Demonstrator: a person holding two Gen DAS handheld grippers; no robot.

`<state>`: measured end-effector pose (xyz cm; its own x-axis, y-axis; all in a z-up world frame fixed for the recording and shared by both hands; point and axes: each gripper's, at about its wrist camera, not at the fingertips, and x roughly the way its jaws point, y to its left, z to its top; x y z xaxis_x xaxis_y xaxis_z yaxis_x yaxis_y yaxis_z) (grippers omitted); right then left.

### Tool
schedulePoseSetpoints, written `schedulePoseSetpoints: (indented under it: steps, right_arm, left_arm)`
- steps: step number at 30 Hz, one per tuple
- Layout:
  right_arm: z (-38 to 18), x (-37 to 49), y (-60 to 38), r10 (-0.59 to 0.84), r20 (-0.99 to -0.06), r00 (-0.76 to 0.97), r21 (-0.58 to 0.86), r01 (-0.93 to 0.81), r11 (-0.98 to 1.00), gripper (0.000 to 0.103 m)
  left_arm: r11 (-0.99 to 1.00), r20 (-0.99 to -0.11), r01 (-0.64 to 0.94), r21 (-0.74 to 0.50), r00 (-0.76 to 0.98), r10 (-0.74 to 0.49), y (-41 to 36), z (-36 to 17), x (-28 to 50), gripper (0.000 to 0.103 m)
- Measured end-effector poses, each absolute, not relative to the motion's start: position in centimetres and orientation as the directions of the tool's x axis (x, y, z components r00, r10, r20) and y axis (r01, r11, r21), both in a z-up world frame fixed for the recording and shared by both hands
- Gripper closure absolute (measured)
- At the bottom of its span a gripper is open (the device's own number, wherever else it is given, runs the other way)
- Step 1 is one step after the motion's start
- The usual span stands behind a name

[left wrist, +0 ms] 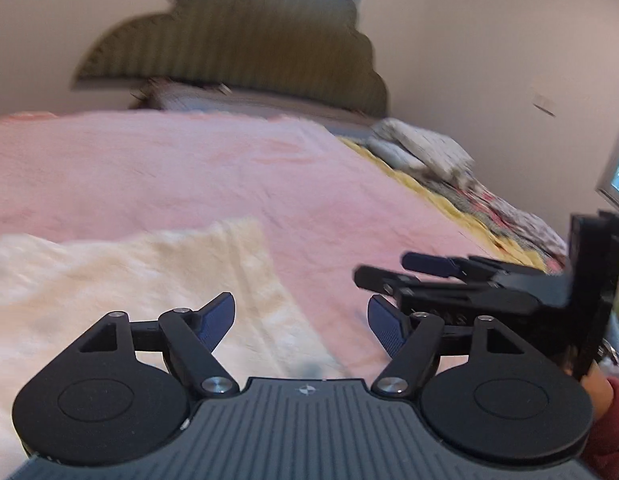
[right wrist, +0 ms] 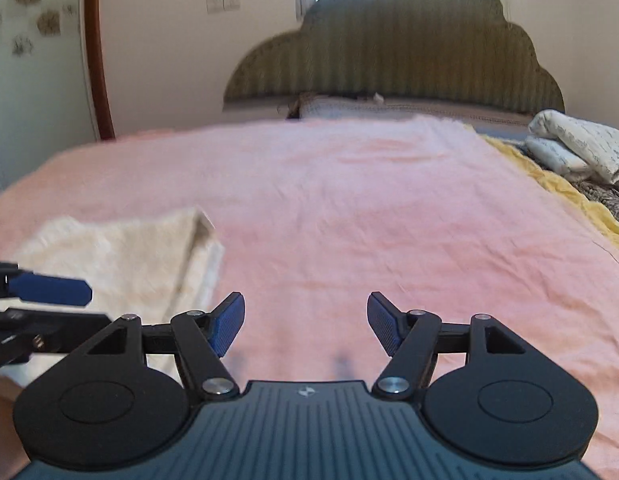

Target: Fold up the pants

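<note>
A: Left side first. What's under the left gripper [left wrist: 301, 320]?

B: Fingers spread wide, released, nothing between them. The cream pants [left wrist: 121, 280] lie flat on the pink blanket [left wrist: 237, 168], ahead of and under the left finger [left wrist: 219, 318], running off to its left. Their right edge passes between the two fingers. Fleecy look; the picture is blurred.

A: And to the right of those fingers?

B: The right gripper [left wrist: 389, 276] comes in sideways, just beside the left gripper's right finger, over bare pink blanket.

A: From the right wrist view?

B: The right gripper [right wrist: 305, 324] is also released, fingers well apart, holding nothing. Only blanket [right wrist: 349, 208] lies between them. The pants [right wrist: 121, 256] sit to the left of its left finger [right wrist: 229, 320], folded corner pointing toward the headboard. One blue finger of the left gripper [right wrist: 53, 290] pokes in from the far left, over the pants.

A: Farther right?

B: Beyond the right finger, the blanket's edge, then a yellow quilt [right wrist: 565, 188] with a rolled white patterned bundle [right wrist: 577, 148] on it. The scalloped headboard [right wrist: 405, 52] stands straight ahead.
</note>
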<state>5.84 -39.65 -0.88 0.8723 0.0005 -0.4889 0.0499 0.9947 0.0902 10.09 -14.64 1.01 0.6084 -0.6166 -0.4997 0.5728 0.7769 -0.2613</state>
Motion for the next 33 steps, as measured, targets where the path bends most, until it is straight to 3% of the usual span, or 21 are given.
schedulePoseSetpoints:
  steps: [3, 6, 8, 10, 13, 16, 21, 25, 28, 33]
  right_arm:
    - [-0.2, 6.1, -36.5, 0.121, -0.464, 0.878, 0.100, -0.084, 0.991, 0.035]
    - [-1.0, 6.6, -32.6, 0.202, -0.511, 0.836, 0.024, -0.221, 0.975, 0.030]
    - [-2.7, 7.3, -31.1, 0.112, -0.575, 0.811, -0.108, -0.211, 0.972, 0.027]
    - [-3.4, 7.3, -30.9, 0.011, -0.574, 0.819, -0.179, -0.138, 0.974, 0.024]
    - [-1.7, 5.8, -32.2, 0.083, -0.509, 0.857, -0.054, -0.128, 0.990, 0.024]
    - [-0.6, 4.7, -32.5, 0.178, -0.465, 0.867, 0.023, -0.189, 0.982, 0.024]
    - [-1.9, 4.5, -33.7, 0.210, -0.535, 0.818, 0.151, -0.153, 0.977, 0.024]
    - [-2.3, 3.6, -34.8, 0.345, -0.512, 0.787, 0.333, -0.188, 0.924, 0.024]
    - [-1.7, 2.9, -34.2, 0.387, -0.495, 0.778, 0.364, -0.219, 0.905, 0.024]
    - [-1.0, 1.7, -34.6, 0.339, -0.510, 0.791, 0.351, -0.169, 0.921, 0.025]
  left_arm:
    - [0.862, -0.516, 0.473, -0.179, 0.701, -0.492, -10.8, 2.1, 10.0, 0.022]
    - [0.924, -0.555, 0.366, -0.111, 0.749, -0.363, -6.6, 1.9, 10.0, 0.022]
    - [0.949, -0.559, 0.294, -0.109, 0.772, -0.303, -4.0, 1.6, 9.7, 0.022]
    - [0.959, -0.557, 0.238, -0.152, 0.782, -0.282, -1.0, 1.6, 9.3, 0.022]
    - [0.948, -0.552, 0.252, -0.193, 0.771, -0.317, 2.2, 1.6, 8.4, 0.022]
    - [0.941, -0.559, 0.308, -0.142, 0.759, -0.334, 3.0, 1.2, 7.1, 0.022]
    - [0.917, -0.562, 0.381, -0.116, 0.736, -0.377, 1.7, 0.0, 5.7, 0.022]
    - [0.898, -0.549, 0.418, -0.134, 0.723, -0.419, 0.1, -0.4, 6.1, 0.022]
    - [0.884, -0.552, 0.450, -0.129, 0.708, -0.441, -1.4, -0.6, 6.2, 0.022]
    - [0.857, -0.556, 0.509, -0.083, 0.690, -0.464, -3.8, -0.8, 5.9, 0.022]
